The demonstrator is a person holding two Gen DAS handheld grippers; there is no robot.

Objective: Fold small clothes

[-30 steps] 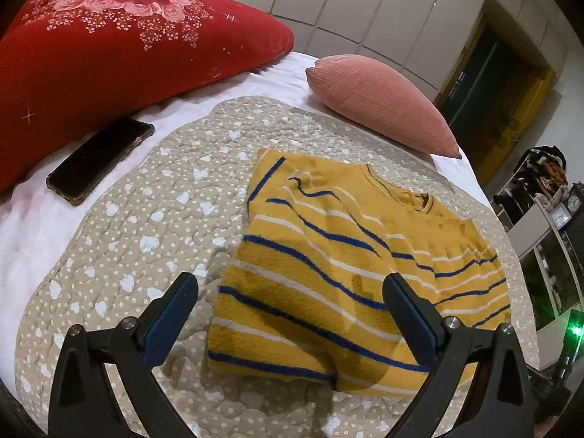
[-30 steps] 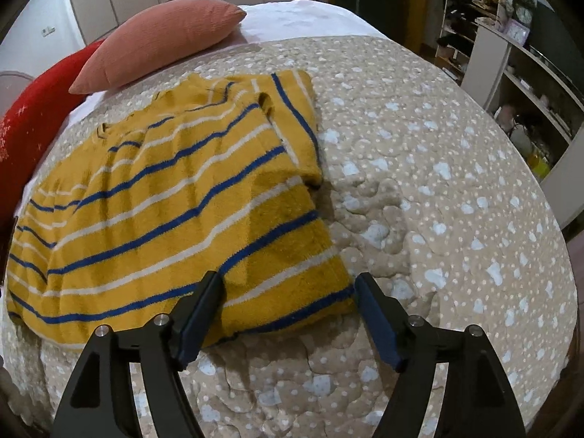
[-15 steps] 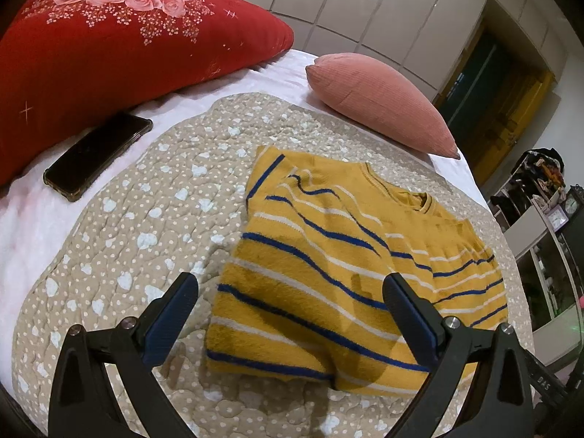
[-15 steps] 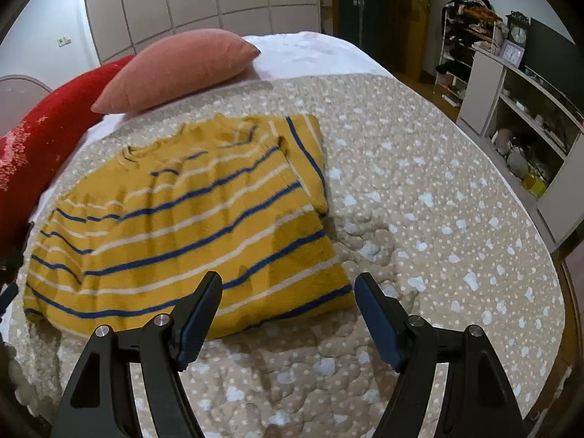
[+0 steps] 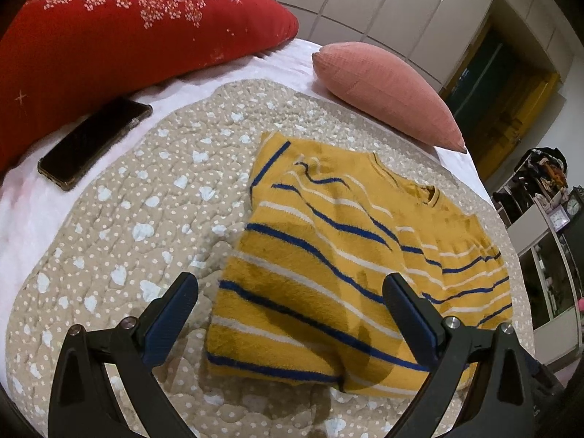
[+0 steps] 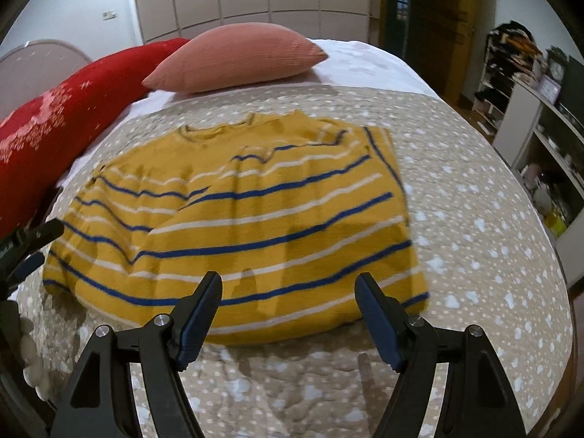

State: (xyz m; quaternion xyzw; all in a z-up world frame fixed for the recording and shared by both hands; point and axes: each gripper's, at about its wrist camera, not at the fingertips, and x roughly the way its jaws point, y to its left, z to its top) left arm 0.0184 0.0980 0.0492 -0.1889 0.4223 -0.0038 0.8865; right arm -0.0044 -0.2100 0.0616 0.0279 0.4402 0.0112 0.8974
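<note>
A yellow sweater (image 5: 328, 255) with blue and white stripes lies flat on the beige dotted quilt (image 5: 138, 219), both sleeves folded in over the body. My left gripper (image 5: 290, 294) hovers open above its near left corner, nothing between the fingers. In the right wrist view the same sweater (image 6: 248, 211) spreads across the quilt (image 6: 474, 219), and my right gripper (image 6: 288, 292) hangs open above its hem, holding nothing. A part of the left gripper (image 6: 25, 248) shows at the left edge of that view.
A black phone (image 5: 95, 142) lies on the white sheet at the left. A red embroidered pillow (image 5: 127, 36) and a pink pillow (image 5: 387, 87) sit at the head of the bed. Shelves (image 6: 529, 116) stand beyond the bed's right side.
My right gripper has drawn back and risen from the sweater's right corner, rolling level, so the whole sweater now shows. The left gripper has barely moved. Both stay open.
</note>
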